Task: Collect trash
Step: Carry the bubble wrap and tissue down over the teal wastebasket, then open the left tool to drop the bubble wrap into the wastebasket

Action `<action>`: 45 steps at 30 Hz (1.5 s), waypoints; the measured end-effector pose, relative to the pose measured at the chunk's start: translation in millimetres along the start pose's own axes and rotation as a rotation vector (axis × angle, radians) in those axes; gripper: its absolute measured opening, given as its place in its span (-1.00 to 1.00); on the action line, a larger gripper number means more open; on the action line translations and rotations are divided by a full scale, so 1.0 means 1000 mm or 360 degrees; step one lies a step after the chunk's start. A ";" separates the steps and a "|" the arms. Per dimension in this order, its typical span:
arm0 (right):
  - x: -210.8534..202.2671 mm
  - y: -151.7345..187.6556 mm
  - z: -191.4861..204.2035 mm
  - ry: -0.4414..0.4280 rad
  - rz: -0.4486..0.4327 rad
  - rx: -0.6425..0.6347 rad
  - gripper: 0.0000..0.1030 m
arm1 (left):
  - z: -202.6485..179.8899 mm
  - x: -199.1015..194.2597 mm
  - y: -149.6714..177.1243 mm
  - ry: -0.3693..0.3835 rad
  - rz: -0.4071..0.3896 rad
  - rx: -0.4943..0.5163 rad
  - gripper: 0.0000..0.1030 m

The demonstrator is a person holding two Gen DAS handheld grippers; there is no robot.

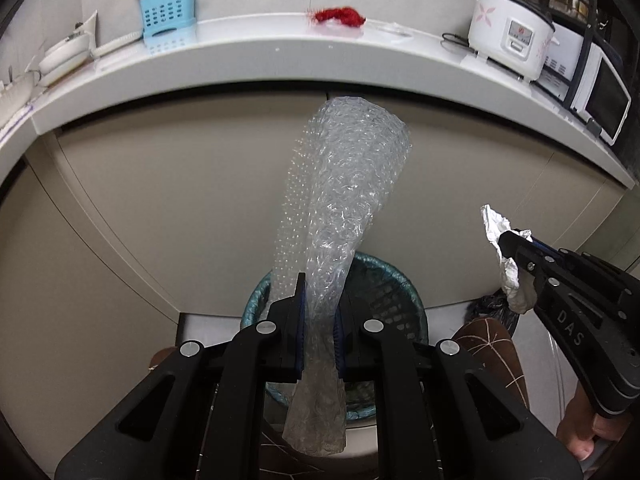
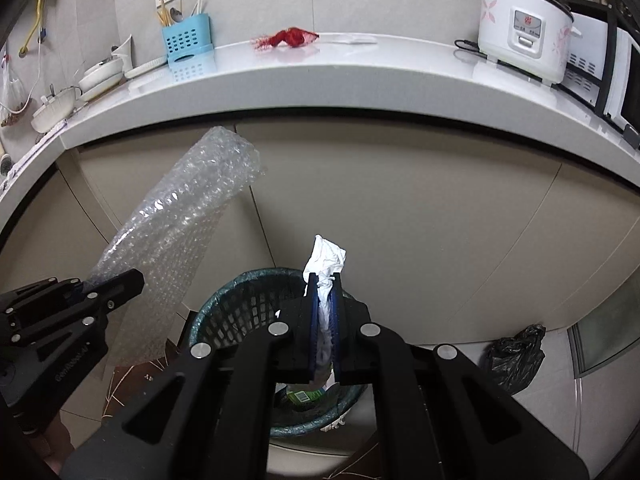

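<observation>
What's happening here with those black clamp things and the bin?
A person is tidying up trash with two tools. The left hand-held gripper is clamped on a long roll of clear bubble wrap, and the right hand-held gripper pinches a crumpled white paper tissue. Both are above the teal-lined mesh wastebasket on the floor; nothing has been dropped yet. A red scrap lies on the white counter.

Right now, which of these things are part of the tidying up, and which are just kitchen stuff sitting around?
Part of the job:
- bubble wrap, held in the left gripper
- crumpled tissue, held in the right gripper
- waste basket below both
- red scrap on the counter, probably trash too

Just sitting there:
- rice cooker
- blue utensil holder
- bowls
- microwave
</observation>
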State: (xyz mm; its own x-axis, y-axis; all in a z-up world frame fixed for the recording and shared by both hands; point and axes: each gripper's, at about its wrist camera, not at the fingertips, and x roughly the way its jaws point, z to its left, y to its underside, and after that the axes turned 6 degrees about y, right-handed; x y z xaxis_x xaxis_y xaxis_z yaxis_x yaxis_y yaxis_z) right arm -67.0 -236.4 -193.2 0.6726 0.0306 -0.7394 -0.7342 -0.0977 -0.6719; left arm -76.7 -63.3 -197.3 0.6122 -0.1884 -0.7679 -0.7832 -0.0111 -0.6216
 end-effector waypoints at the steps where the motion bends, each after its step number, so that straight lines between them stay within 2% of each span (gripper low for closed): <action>1: 0.002 0.002 0.000 0.0000 0.0005 0.0002 -0.91 | 0.001 0.004 0.001 0.0009 0.0005 0.0004 -0.81; 18: 0.052 0.025 -0.012 -0.0017 0.0154 0.0009 -0.91 | -0.002 0.085 0.028 0.0075 0.0241 0.0009 -0.81; 25: 0.069 0.029 -0.017 -0.0019 0.0207 0.0025 -0.91 | -0.008 0.118 0.033 0.0092 0.0333 0.0076 -0.80; 34: 0.082 0.031 -0.016 -0.0009 0.0272 0.0017 -0.91 | -0.010 0.132 0.033 0.0152 0.0333 0.0066 -0.72; 40: 0.084 0.033 -0.018 -0.0020 0.0294 0.0005 -0.91 | -0.014 0.141 0.034 0.0164 0.0336 0.0048 -0.41; 43: 0.083 0.035 -0.021 -0.0025 0.0295 0.0012 -0.91 | -0.017 0.143 0.033 0.0173 0.0312 0.0039 -0.16; 45: 0.084 0.036 -0.024 -0.0025 0.0299 0.0020 -0.91 | -0.019 0.143 0.033 0.0155 0.0286 0.0052 0.14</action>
State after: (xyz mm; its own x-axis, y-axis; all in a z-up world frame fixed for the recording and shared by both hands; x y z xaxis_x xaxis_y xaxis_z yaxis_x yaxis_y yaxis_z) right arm -35.1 -261.2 -278.5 0.5222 0.0287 -0.8523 -0.8478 -0.0909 -0.5225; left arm -17.5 -109.0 -324.7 0.4485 -0.2784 -0.8493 -0.8738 0.0629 -0.4821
